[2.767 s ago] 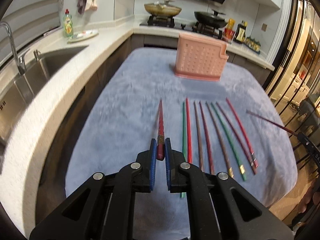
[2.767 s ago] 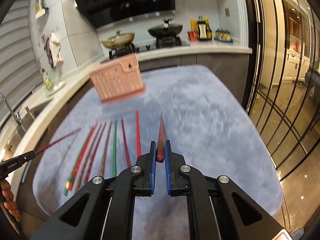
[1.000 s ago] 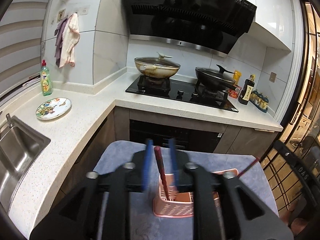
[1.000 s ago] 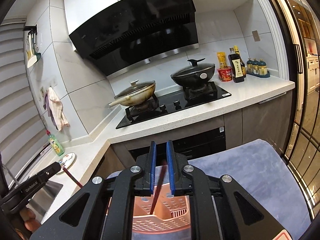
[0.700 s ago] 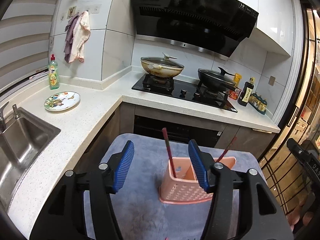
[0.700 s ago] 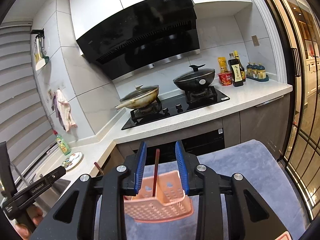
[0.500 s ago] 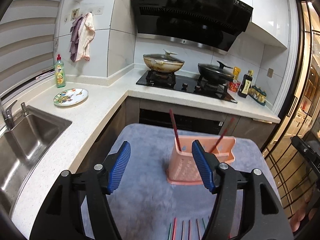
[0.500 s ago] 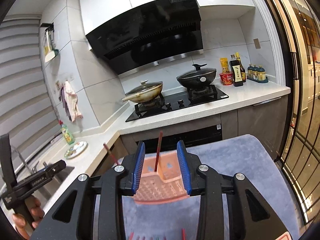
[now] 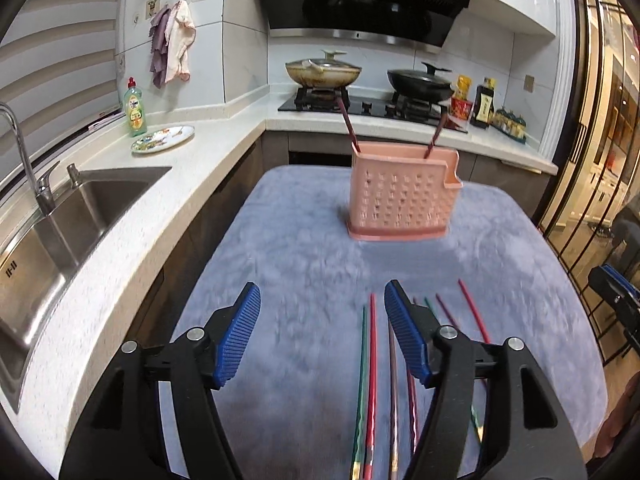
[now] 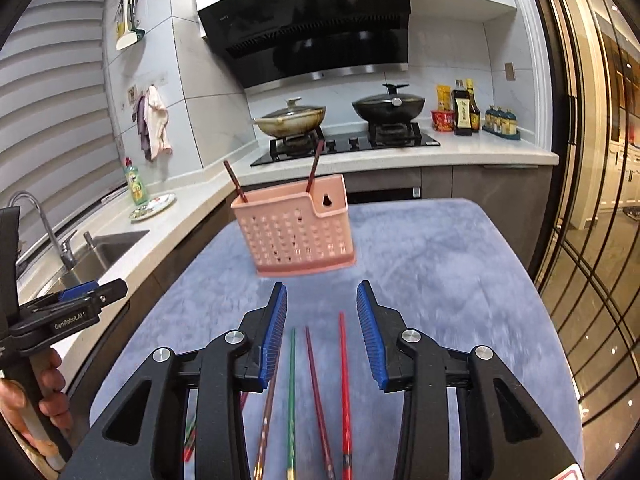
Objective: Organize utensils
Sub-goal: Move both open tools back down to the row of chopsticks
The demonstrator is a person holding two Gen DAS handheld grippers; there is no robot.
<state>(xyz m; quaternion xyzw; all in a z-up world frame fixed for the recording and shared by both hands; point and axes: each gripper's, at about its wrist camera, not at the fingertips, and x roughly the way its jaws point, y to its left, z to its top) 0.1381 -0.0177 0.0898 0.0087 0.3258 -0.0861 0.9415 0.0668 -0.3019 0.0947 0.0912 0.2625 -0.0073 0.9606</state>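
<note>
Left gripper (image 9: 322,334) spread wide, empty, over near end of loose chopsticks (image 9: 372,364) lying on grey cloth (image 9: 304,264). Right gripper (image 10: 322,334) likewise spread, empty. Pink holder (image 9: 402,196) upright on far part of cloth, two dark red chopsticks (image 9: 348,124) leaning inside. Only right view shows hand (image 10: 44,384) gripping left tool; only left view shows full sink (image 9: 92,200).

L tool (image 9: 322,330) wide open over chopsticks (image 9: 372,376) on mat; 2 stand in pink caddy (image 9: 402,200).
</note>
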